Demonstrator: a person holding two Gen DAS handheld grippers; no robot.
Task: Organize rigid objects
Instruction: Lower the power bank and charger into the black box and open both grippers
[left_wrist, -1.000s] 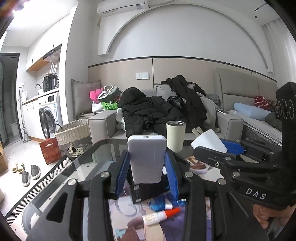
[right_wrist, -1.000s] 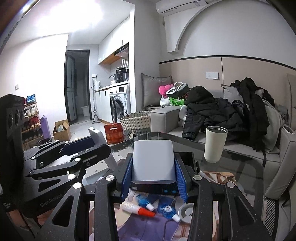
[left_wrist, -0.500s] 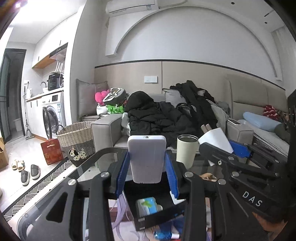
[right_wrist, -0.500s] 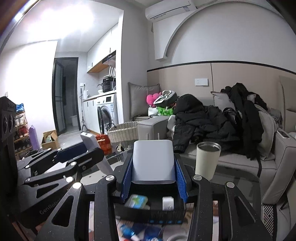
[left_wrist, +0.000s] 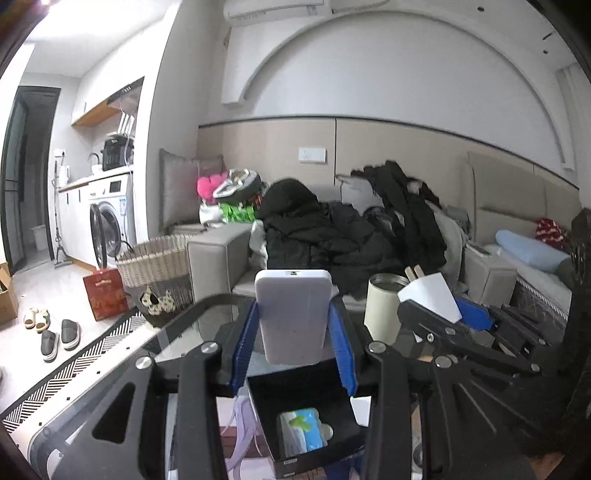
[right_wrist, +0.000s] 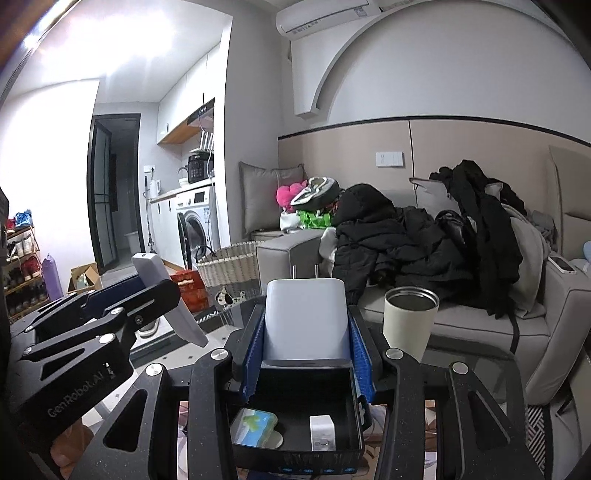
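My left gripper (left_wrist: 293, 332) is shut on a flat white power bank (left_wrist: 293, 314), held upright between its blue pads. My right gripper (right_wrist: 306, 332) is shut on a white wall charger (right_wrist: 306, 321) with two prongs pointing up. Both hang just above an open black box (right_wrist: 295, 446) on the glass table (left_wrist: 177, 336). Inside the box lie a blue-green packet (right_wrist: 255, 430) and a small white cube (right_wrist: 322, 435). The left wrist view shows the right gripper (left_wrist: 436, 306) with the charger at the right, and the box (left_wrist: 306, 458) below. The left gripper (right_wrist: 162, 295) shows at the left of the right wrist view.
A cream tumbler (right_wrist: 408, 321) stands on the table just right of the box. Behind is a grey sofa (right_wrist: 461, 317) heaped with black coats. A wicker basket (left_wrist: 155, 262), a red bag (left_wrist: 105, 293) and slippers (left_wrist: 55, 332) are on the floor at left.
Both grippers carried their objects forward over the table. The black box, earlier hidden behind the held objects, now lies open below them; the glue tube and small bottles have dropped out of view.
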